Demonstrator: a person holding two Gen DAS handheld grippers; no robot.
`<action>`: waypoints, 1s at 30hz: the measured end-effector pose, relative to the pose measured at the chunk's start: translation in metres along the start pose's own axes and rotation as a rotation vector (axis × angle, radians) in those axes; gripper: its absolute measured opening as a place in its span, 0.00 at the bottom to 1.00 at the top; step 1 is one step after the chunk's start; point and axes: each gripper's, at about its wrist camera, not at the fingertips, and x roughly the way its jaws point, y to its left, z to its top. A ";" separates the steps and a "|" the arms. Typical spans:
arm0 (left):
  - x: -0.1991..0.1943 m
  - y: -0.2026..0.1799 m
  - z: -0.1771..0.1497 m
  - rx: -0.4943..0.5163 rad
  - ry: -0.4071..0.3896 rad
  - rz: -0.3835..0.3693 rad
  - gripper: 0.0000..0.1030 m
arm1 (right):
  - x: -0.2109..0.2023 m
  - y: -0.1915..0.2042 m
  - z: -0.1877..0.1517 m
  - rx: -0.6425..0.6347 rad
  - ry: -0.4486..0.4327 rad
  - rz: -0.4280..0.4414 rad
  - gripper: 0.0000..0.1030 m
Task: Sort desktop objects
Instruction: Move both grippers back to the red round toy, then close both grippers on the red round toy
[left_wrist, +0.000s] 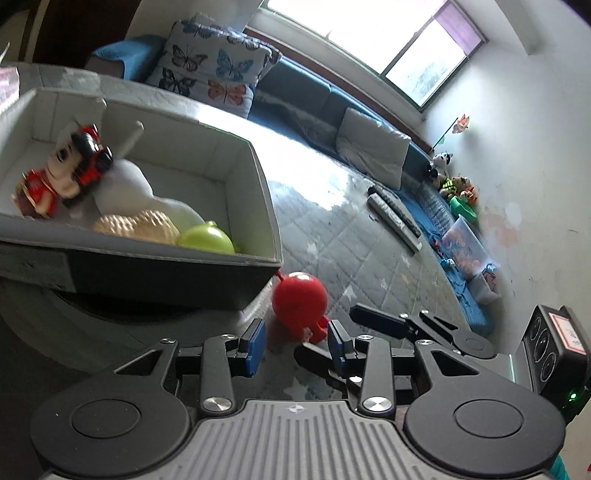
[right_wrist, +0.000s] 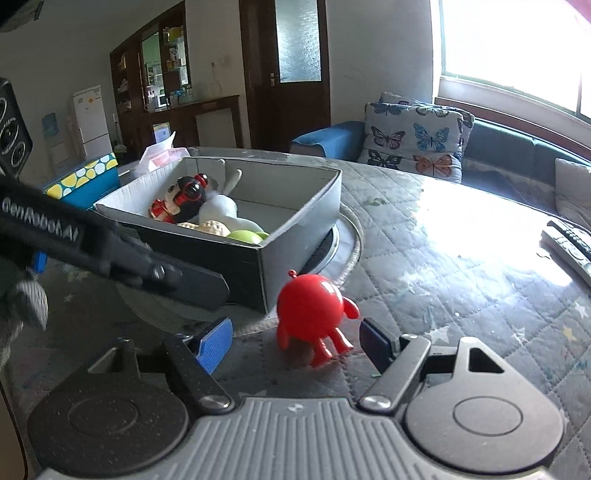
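Both hand-held grippers, right (right_wrist: 295, 347) and left (left_wrist: 297, 341), stand open around 1 red figure (right_wrist: 312, 310); likely light, hard, slick plastic, best pinched across its round body.

Left gripper (left_wrist: 295, 341) jaws apart, red figure (left_wrist: 300, 306) just ahead w/ gray box (left_wrist: 258, 184) alongside, toys inside

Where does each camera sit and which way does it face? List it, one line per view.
Left wrist: on the left gripper, facing down-forward past the red toy to the box, sofa and window; its blue fingers show.
Right wrist: on the right gripper, facing the red toy, box, door and cabinets; its own fingers show.
Shared: toy, box, butterfly cushion; each sees the other gripper.
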 end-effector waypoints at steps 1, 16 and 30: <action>0.004 0.000 0.000 -0.006 0.005 0.000 0.38 | 0.001 -0.001 0.000 0.003 0.001 -0.001 0.76; 0.028 0.001 0.001 -0.046 0.024 0.002 0.38 | 0.029 -0.017 0.004 0.006 0.029 0.021 0.79; 0.040 0.003 0.001 -0.063 0.044 0.016 0.38 | 0.037 -0.022 -0.002 0.034 0.046 0.056 0.61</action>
